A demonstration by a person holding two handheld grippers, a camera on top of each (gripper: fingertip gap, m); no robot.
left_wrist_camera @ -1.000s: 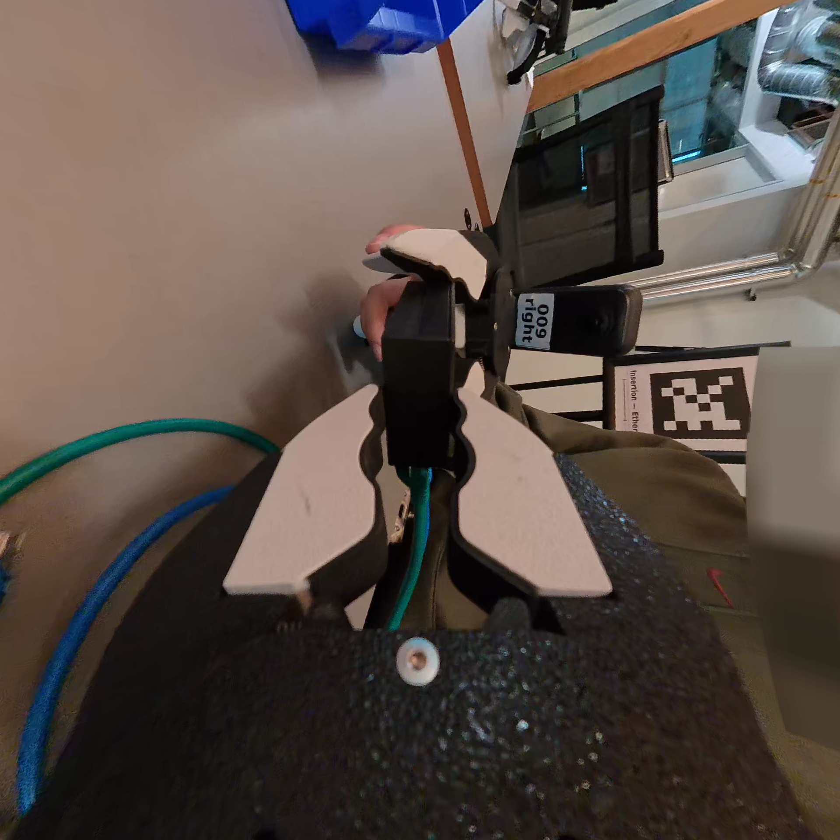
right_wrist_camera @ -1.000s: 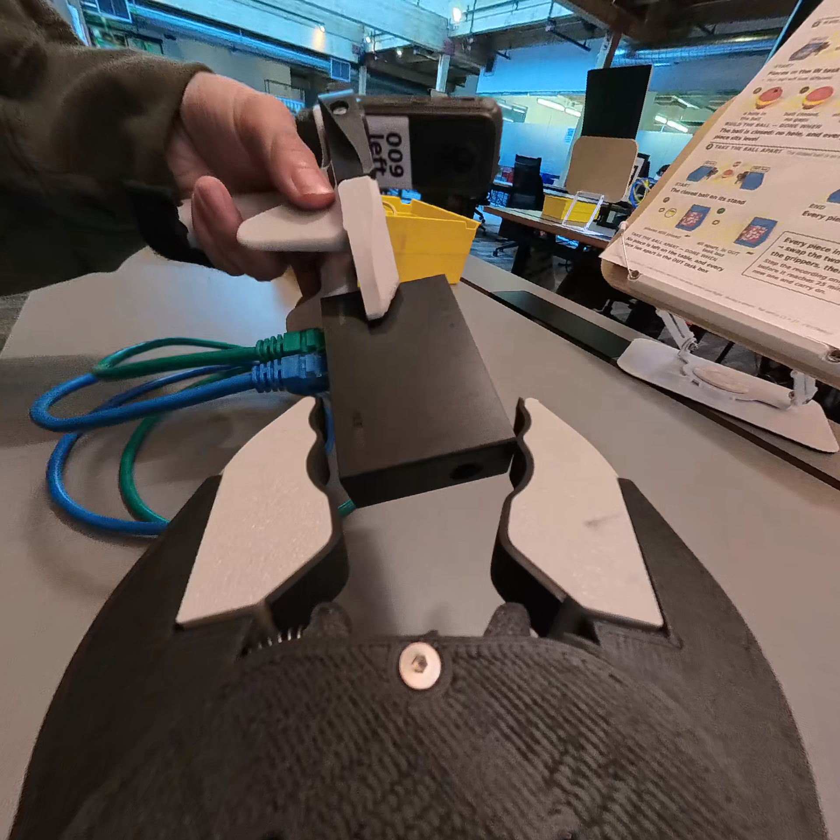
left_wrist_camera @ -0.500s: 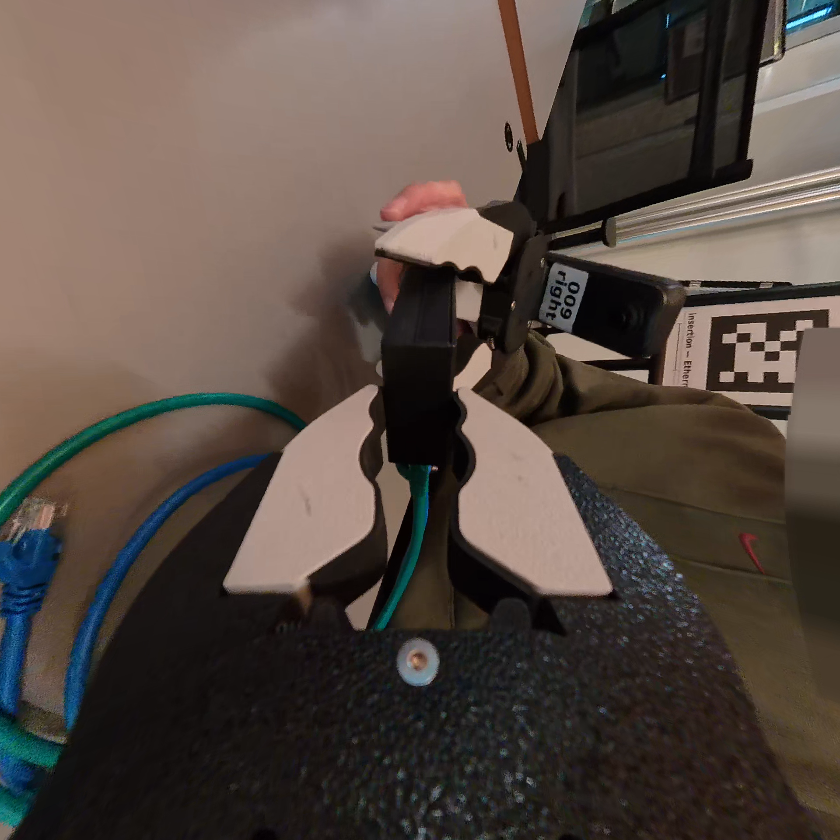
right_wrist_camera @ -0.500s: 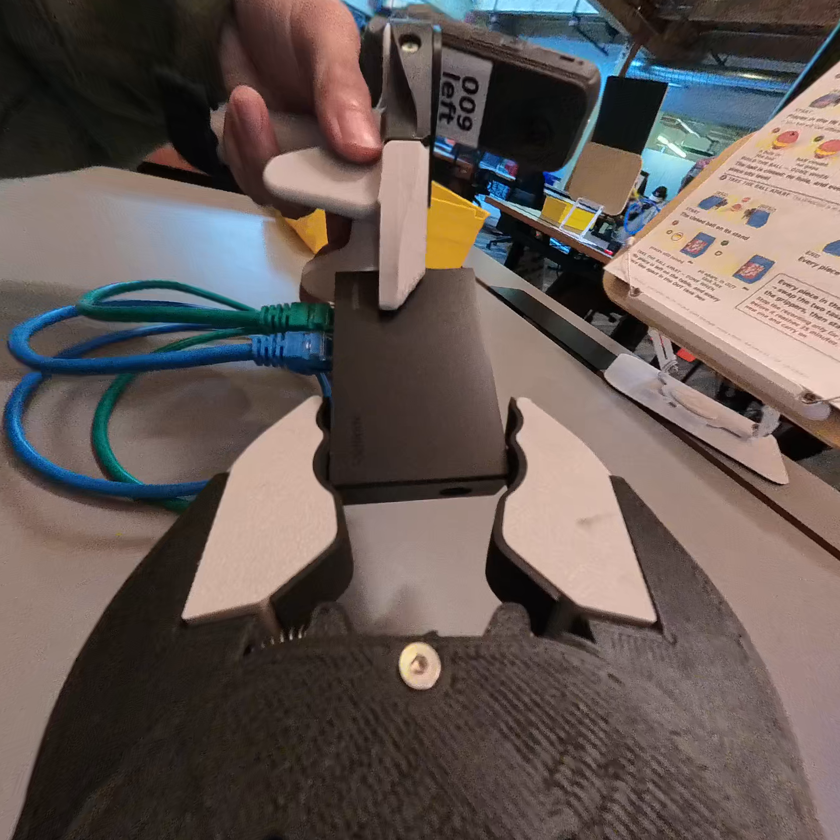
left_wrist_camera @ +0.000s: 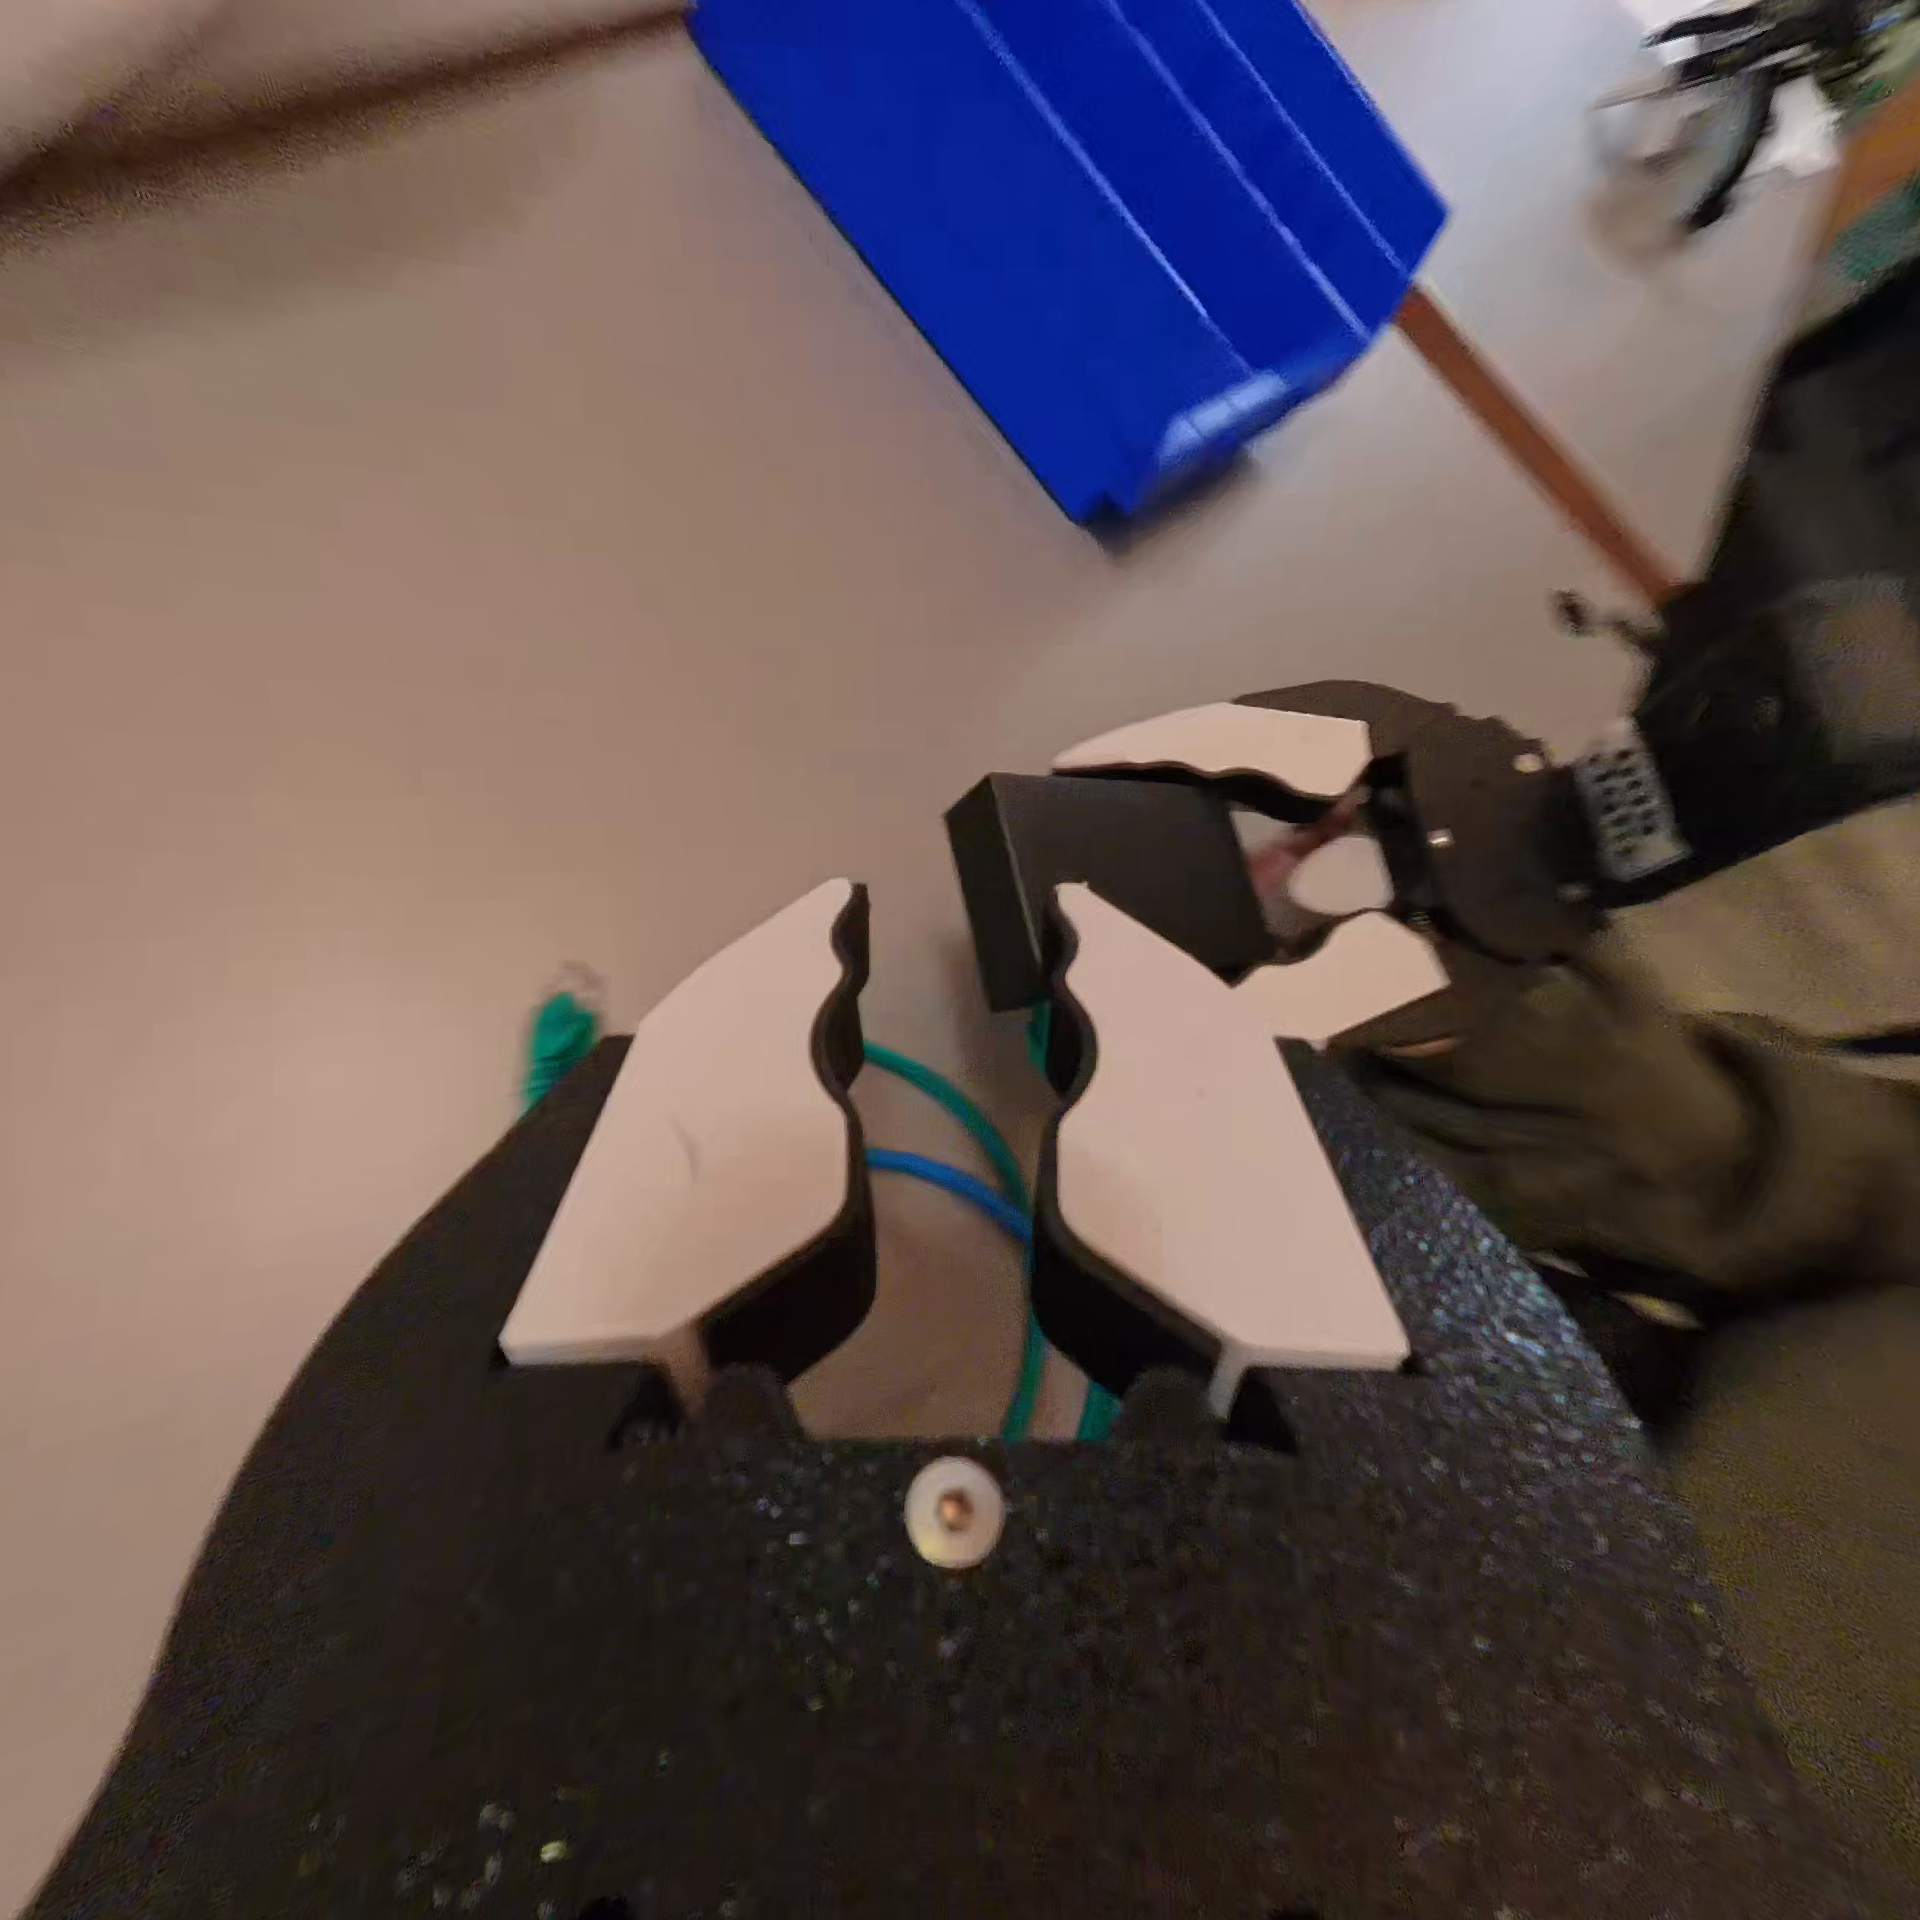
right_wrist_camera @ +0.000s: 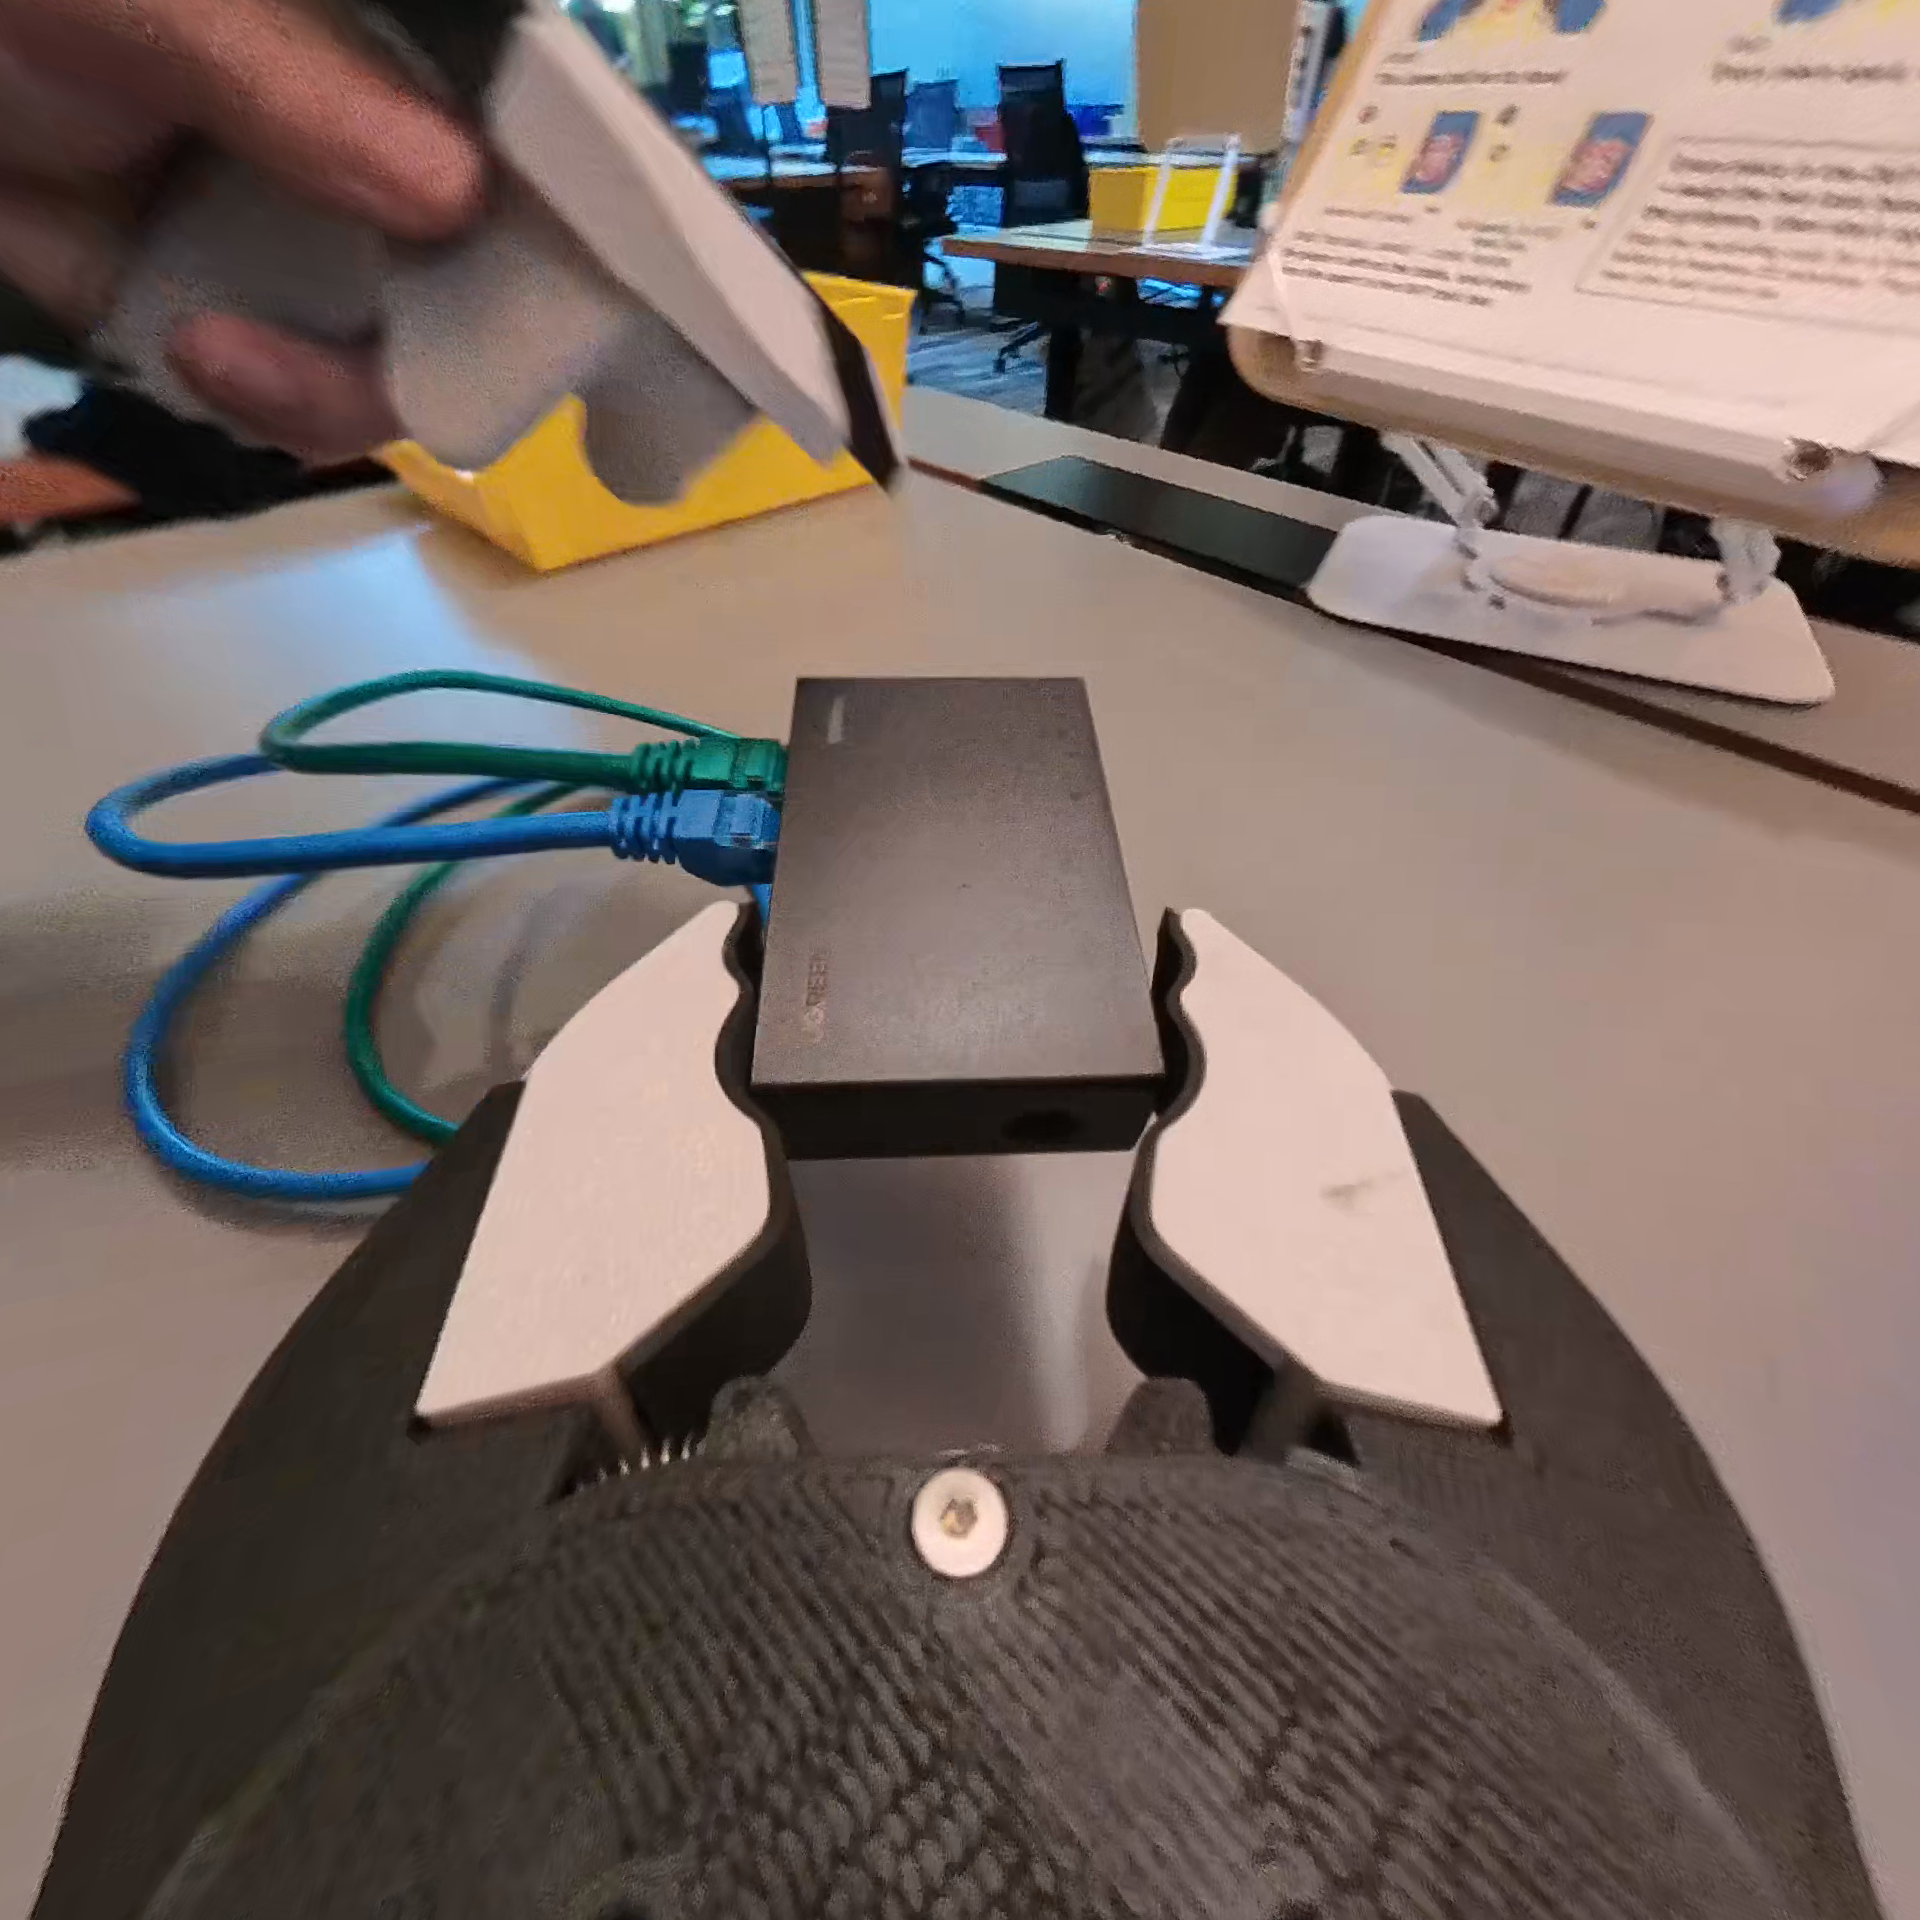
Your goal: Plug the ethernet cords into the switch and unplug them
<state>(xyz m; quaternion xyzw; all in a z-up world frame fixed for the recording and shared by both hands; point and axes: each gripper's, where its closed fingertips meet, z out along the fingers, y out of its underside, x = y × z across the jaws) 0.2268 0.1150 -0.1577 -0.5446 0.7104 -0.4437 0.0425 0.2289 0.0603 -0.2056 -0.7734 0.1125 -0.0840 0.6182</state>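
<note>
Right tongs point(right_wrist_camera: 956, 997) clamped on black switch point(right_wrist_camera: 951, 883), frame centre | left tongs point(left_wrist_camera: 956, 997) parted, empty | green cord point(right_wrist_camera: 499, 753), blue cord point(right_wrist_camera: 416, 842) plugged in, on bench point(right_wrist_camera: 1455, 935)

Switch point(right_wrist_camera: 951, 894): matt black plastic, faintly scuffed. Cords, green point(right_wrist_camera: 499, 753) and blue point(right_wrist_camera: 343, 847): smooth glossy jackets. Right tool point(right_wrist_camera: 956, 997): rough, grainy black body with smooth pale fingers point(right_wrist_camera: 1288, 1164). Tabletop point(right_wrist_camera: 1455, 935): smooth, matt grey. Blue bin point(left_wrist_camera: 1070, 239): glossy plastic.

Each gripper point(right_wrist_camera: 956, 997) has a rough black body, a silver centre screw point(right_wrist_camera: 958, 1522) and pale wavy-edged fingers point(left_wrist_camera: 717, 1143); the sleeve point(left_wrist_camera: 1621, 1122) is olive.
</note>
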